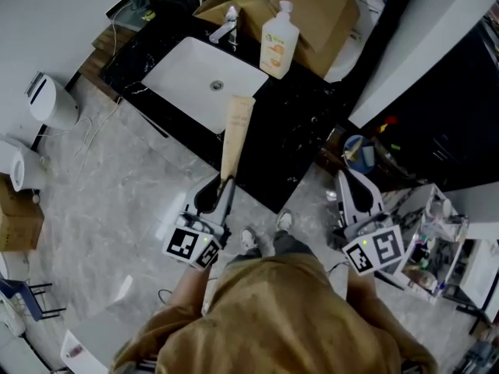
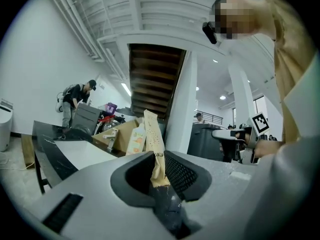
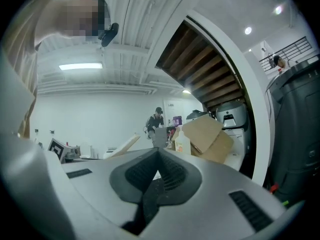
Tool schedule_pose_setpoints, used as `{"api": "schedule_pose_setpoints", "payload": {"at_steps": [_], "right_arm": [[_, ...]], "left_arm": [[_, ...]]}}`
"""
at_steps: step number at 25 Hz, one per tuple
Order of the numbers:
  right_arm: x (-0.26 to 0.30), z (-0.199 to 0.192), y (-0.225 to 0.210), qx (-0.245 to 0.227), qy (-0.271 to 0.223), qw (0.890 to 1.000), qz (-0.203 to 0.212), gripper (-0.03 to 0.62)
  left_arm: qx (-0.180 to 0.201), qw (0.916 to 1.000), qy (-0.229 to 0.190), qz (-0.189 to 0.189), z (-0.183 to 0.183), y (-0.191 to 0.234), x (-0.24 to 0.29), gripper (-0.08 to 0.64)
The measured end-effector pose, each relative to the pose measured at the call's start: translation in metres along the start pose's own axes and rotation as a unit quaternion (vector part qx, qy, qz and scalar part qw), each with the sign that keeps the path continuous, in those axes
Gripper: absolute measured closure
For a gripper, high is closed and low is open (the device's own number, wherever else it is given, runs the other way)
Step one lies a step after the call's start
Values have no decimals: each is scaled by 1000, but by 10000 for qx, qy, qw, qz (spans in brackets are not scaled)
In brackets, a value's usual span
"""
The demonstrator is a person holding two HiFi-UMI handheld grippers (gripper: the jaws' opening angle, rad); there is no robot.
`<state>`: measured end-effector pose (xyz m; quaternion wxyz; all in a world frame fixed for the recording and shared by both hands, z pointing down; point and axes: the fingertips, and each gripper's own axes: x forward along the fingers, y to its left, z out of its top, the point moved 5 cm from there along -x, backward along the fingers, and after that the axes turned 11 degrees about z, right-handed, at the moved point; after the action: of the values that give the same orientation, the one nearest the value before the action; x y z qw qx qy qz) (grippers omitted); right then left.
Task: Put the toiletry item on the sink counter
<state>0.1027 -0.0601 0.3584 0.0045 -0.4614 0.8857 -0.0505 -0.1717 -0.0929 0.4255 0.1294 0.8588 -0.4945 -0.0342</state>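
Observation:
The toiletry item is a long tan tube [image 1: 236, 135]. My left gripper [image 1: 224, 184] is shut on its lower end and holds it upright in front of the black sink counter [image 1: 288, 131]; its top reaches over the counter's front edge by the white basin [image 1: 204, 80]. In the left gripper view the tube [image 2: 152, 134] stands pinched between the two dark pads of the left gripper [image 2: 159, 156]. My right gripper [image 1: 344, 179] hangs to the right, off the counter's corner, its jaws closed together with nothing between them [image 3: 159, 152]. The right gripper view shows the tube [image 3: 125, 145] at the left.
On the counter behind the basin stand a chrome faucet [image 1: 226, 26], a white soap bottle with an orange label [image 1: 279, 41] and an open cardboard box [image 1: 312, 10]. A cluttered shelf [image 1: 437, 240] stands at the right. A person [image 2: 72, 101] is far off.

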Motion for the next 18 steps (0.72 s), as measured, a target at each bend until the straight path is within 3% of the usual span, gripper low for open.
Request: {"api": "schedule_pose_setpoints", "payload": {"at_steps": [12,18], "right_arm": [[35,11,-65,98,-268,9978,592,589],[35,6,-86,210,-225,9976,613,589]], "left_arm": [[277,9982,33,532,7,-16,47,497],[409,9974,135,573,2,-24,73,497]]}}
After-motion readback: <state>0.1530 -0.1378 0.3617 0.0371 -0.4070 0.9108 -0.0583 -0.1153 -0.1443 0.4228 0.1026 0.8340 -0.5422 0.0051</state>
